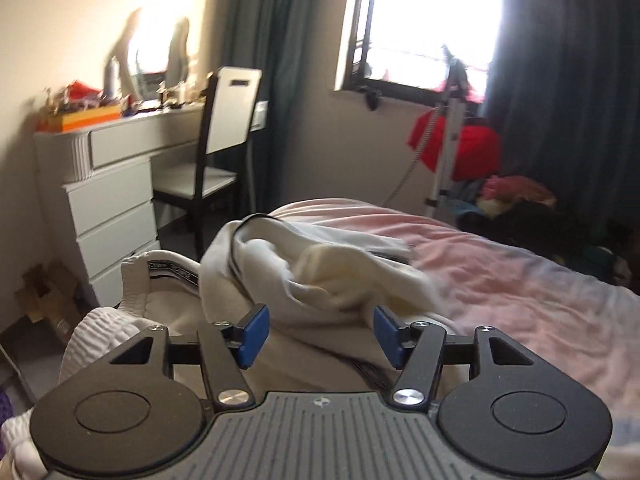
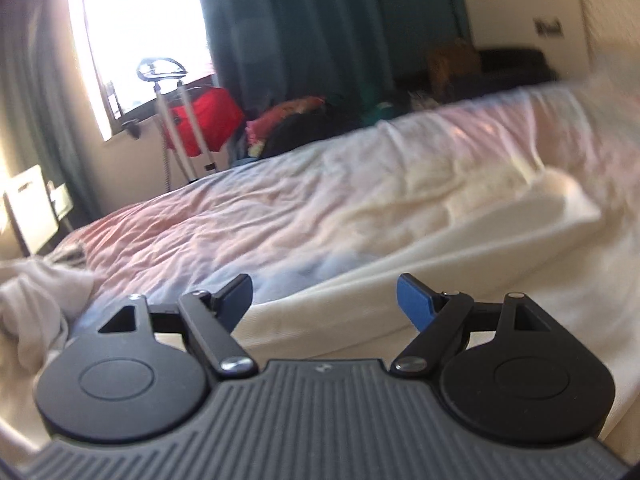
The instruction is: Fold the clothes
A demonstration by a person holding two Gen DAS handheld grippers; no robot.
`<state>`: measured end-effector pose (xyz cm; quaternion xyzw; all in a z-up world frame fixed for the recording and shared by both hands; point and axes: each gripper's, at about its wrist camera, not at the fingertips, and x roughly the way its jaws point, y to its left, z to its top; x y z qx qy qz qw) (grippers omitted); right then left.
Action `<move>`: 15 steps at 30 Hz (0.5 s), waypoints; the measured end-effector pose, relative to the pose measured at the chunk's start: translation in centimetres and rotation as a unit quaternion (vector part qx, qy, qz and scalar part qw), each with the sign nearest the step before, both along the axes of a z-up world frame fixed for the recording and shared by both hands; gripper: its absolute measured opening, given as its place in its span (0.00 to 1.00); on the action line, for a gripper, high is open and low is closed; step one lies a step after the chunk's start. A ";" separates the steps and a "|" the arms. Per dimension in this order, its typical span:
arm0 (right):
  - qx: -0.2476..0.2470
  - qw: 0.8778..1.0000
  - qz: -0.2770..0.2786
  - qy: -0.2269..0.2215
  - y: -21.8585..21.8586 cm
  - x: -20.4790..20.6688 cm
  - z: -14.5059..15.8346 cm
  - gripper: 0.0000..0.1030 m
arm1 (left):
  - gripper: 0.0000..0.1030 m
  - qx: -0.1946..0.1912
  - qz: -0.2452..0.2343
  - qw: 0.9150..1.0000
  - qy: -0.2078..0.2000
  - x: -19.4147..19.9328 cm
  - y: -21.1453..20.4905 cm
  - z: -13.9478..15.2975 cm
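Two grippers, both empty. Left gripper [image 1: 318, 336] had its fingers [image 1: 252, 336] apart, nothing between the pads; the cream garment [image 1: 320, 276] lay bunched on the pink bed [image 1: 520, 280] straight ahead of them, just beyond the tips, heaped rather than flat. Right gripper [image 2: 324, 304] also stood spread wide, over a smoother cream fabric panel [image 2: 460, 248] whose long edge ran diagonally up to the right. Left looked nearer the heap, so I'd judge it grabs next; the edge to pinch was hidden in folds.

A bright window [image 1: 424, 24] was flanked by dark green curtains [image 1: 256, 20], with a white dresser [image 1: 112, 184] and chair [image 1: 224, 136] left of it.
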<state>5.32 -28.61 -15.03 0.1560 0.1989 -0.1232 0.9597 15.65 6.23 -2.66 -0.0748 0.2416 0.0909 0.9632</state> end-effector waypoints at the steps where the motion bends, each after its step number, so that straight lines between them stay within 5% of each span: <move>1: -0.009 1.000 0.009 -0.002 0.4 -0.2 0.2 0.78 | 0.61 -0.003 -0.013 1.000 -0.004 -1.7 -1.3 0.5; 8: -0.042 0.996 0.082 -0.017 3.2 -1.2 1.0 0.78 | 0.72 0.019 -0.076 0.995 -0.066 -11.8 -7.1 1.0; 15: -0.060 0.983 0.170 -0.031 6.5 -2.1 2.0 0.78 | 0.70 -0.015 -0.117 0.992 -0.048 -12.8 -5.3 -1.9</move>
